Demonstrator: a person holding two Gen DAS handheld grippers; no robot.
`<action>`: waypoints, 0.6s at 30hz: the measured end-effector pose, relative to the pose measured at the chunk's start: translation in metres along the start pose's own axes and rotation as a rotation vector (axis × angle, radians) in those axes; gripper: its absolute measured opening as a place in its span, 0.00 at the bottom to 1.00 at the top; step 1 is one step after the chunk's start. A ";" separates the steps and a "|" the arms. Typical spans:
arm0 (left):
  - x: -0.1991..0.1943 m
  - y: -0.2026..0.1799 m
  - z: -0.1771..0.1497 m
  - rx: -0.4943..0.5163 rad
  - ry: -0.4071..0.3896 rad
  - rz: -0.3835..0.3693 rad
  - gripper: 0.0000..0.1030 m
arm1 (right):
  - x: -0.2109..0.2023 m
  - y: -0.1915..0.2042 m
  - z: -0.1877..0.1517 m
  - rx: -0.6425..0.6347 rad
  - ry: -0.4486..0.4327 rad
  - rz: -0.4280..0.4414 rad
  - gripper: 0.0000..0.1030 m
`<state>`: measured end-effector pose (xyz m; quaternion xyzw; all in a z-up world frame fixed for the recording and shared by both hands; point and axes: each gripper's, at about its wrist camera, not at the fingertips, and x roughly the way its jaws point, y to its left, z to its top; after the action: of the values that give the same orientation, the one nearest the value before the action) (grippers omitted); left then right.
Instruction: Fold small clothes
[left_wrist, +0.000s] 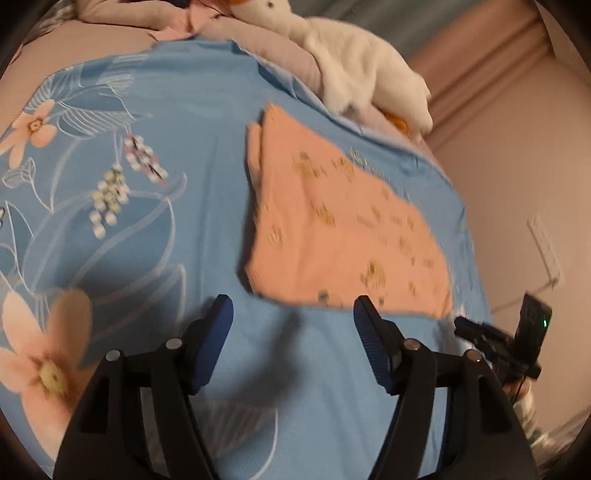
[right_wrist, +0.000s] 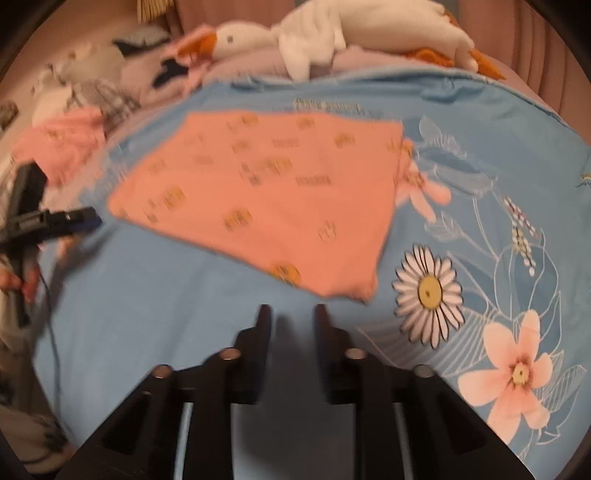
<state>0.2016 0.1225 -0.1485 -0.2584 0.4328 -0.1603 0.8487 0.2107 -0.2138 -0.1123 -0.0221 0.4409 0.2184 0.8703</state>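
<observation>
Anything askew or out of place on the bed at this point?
Nothing is spilled or damaged. The folded orange garment lies skewed on the blue floral sheet, layered edges fanning unevenly at one corner. A crumpled pink garment waits beyond the sheet.

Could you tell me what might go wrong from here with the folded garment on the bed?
1. Both the left gripper and right gripper are open and hold nothing; the peach garment lies free on the soft blue sheet, so its fold could slip if nudged.
2. A regrasp might pinch the sheet along with it.
3. The plush goose lies close behind, and a push could run the garment into it.
</observation>
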 end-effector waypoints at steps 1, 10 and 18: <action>0.004 0.003 0.007 -0.034 -0.002 -0.023 0.66 | -0.001 0.002 0.004 0.006 -0.017 0.016 0.47; 0.069 0.018 0.058 -0.218 0.054 -0.174 0.66 | 0.050 0.021 0.057 0.154 -0.073 0.220 0.48; 0.095 0.012 0.090 -0.222 0.066 -0.189 0.55 | 0.120 0.014 0.126 0.327 -0.033 0.262 0.19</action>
<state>0.3303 0.1126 -0.1733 -0.3849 0.4493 -0.1988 0.7814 0.3625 -0.1284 -0.1266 0.1804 0.4553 0.2556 0.8335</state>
